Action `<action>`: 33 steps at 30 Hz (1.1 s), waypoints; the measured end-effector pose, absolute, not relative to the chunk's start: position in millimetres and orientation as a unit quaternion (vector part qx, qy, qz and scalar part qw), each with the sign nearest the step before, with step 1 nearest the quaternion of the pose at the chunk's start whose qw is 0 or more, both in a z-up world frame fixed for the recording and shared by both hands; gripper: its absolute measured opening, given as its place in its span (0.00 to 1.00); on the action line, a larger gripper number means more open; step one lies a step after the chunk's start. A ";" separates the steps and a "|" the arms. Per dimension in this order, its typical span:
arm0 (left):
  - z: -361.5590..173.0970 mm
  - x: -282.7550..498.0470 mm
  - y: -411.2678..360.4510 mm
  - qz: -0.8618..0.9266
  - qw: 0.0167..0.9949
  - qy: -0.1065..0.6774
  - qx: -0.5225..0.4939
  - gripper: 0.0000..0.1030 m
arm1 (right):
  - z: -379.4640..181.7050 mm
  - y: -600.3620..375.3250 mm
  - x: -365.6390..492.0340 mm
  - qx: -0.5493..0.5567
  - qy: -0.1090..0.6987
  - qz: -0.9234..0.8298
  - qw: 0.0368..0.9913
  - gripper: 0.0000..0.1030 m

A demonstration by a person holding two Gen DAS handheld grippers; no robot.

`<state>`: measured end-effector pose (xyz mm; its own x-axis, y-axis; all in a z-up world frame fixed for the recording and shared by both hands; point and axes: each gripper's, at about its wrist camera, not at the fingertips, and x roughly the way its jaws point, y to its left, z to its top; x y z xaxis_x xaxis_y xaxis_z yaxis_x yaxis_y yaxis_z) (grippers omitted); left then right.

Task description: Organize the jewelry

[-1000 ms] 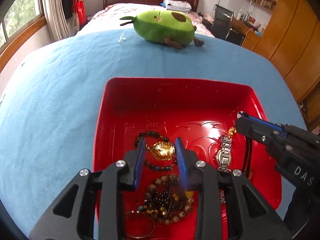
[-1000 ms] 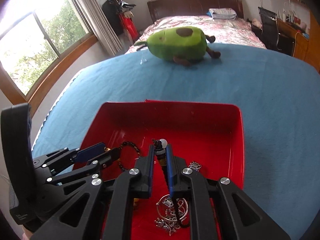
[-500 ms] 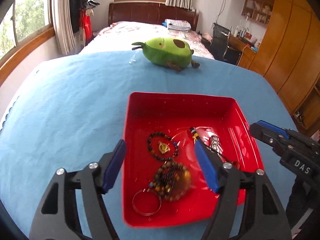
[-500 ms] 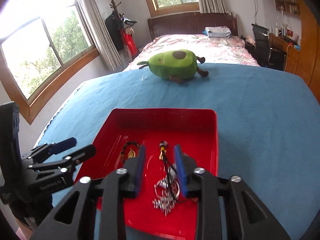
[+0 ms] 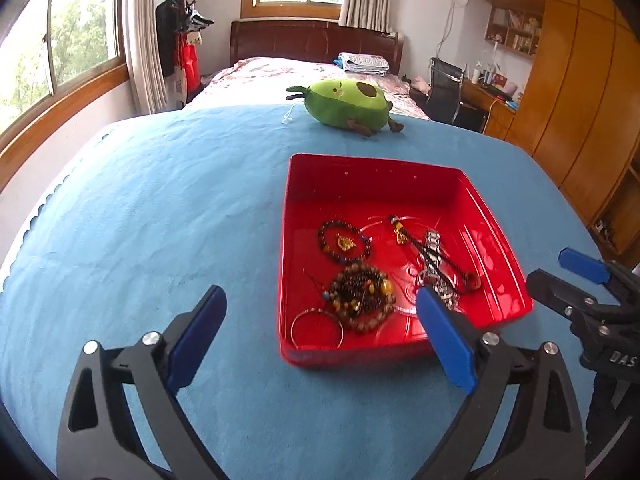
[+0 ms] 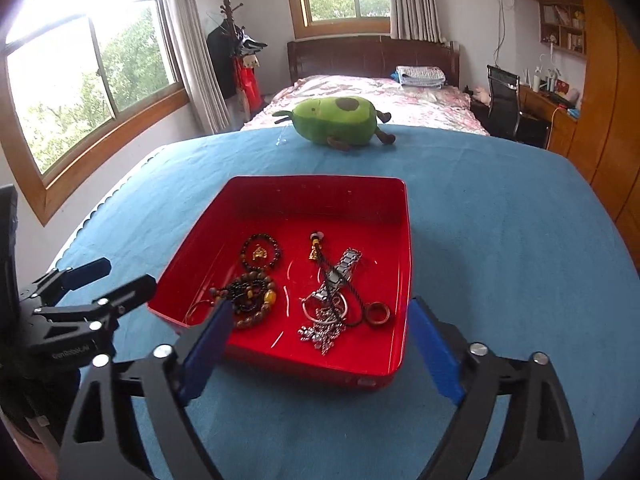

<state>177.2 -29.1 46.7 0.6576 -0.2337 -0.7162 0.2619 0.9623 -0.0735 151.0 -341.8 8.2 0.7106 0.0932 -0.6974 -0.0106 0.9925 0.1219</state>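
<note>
A red tray [image 5: 372,160] [image 6: 312,178] sits on the blue cloth and holds the jewelry. In it lie a dark bead bracelet [image 5: 320,236] around a gold pendant [image 6: 259,254], a brown bead pile [image 5: 360,296], a thin bangle [image 5: 292,328], a silver watch [image 6: 344,266], a black cord with a gold charm [image 6: 314,254] and a brown ring [image 6: 378,323]. My left gripper [image 5: 319,291] hovers short of the tray's near left corner, jaws opening wide and holding nothing. My right gripper [image 6: 320,304] hangs before the tray's near edge, jaws likewise opening and bare.
A green avocado plush [image 5: 346,102] lies at the far edge of the blue cloth. Behind it stand a bed, a coat rack and windows on the left, and a desk chair and wooden wardrobes on the right. Blue cloth stretches all around the tray.
Both grippers spread from nearly shut to wide and drew back and up out of the tray. The right one let go of the black cord, which now lies in the tray.
</note>
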 end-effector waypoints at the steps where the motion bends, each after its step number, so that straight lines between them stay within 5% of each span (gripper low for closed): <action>1: 47.2 175.2 -28.4 -0.135 0.912 0.388 0.020 0.93 | 8.1 -340.3 146.9 0.052 0.377 0.025 0.924 0.93; 33: 44.6 147.3 -14.1 -0.122 0.926 0.355 0.029 0.97 | -6.1 -345.3 122.6 0.083 0.384 -0.016 0.919 0.96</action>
<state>147.3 -14.1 44.6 0.7173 -0.2062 -0.6656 0.2475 0.9683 -0.0333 122.6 -345.3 -6.1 0.7045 0.0334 -0.7089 0.0935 0.9858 0.1393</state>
